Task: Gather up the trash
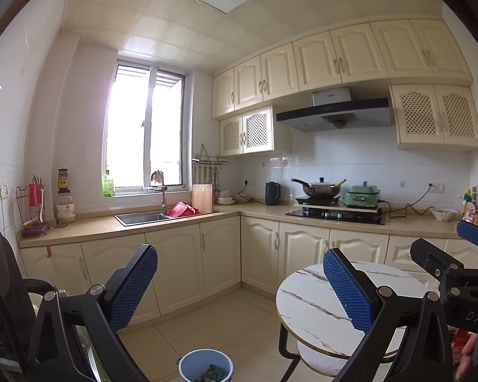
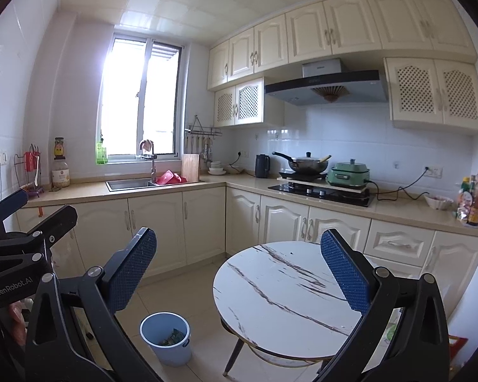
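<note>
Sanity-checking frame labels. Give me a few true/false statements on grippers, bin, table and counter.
1. Both grippers are open and empty. True: left gripper, right gripper.
2. The bin is empty. False: it holds some trash.
3. The bin stands on the table. False: it is on the floor, left of the table.
4. The tabletop holds no trash. True.
5. A pan sits on the stove. True.

"GenRobot.AI" on left gripper (image 2: pixel 12 286)
</note>
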Demonstrator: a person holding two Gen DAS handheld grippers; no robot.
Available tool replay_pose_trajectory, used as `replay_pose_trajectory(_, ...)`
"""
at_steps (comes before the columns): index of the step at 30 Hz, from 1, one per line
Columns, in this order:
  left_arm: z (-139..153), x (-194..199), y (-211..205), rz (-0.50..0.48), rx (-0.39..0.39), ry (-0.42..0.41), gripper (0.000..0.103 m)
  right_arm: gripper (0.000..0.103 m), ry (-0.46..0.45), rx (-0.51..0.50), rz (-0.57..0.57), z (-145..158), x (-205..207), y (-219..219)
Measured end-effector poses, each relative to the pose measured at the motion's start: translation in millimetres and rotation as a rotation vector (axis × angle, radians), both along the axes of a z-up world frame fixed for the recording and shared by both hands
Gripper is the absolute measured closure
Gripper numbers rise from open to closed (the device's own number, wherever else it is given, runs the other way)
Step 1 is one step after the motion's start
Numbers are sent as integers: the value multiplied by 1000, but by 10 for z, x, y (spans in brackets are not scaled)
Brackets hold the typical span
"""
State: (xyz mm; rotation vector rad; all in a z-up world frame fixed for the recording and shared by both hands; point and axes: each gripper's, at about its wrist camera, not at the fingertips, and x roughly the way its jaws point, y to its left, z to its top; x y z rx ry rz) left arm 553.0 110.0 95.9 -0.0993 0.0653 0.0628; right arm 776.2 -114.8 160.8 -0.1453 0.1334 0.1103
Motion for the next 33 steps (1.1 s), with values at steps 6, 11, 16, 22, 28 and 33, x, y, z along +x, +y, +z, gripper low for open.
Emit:
replay_pose_trajectory(6,46,26,142,-5,4,-4,1,0,-1,0,0,0,-1,8)
replay_pose_trajectory(11,63,60,275,-10,3,-6,1,0,2,0,2,-2,5,-8)
replay_pose_trajectory(16,78,93,344,-14,4,-7,1,0,1,-4,3,-9,-7,-7)
replay_pose_trajectory(22,101,118,412,-18,3,-7,1,0,3,-4,2,-8,-2,-21)
replay_pose_trajectory(28,132,161,479,-22,4,-9,1,0,2,-8,1,-11,-7,-37)
replay_pose_trajectory(33,144,200,568,-27,4,-10,1,0,4,-9,3,-19,-7,-52)
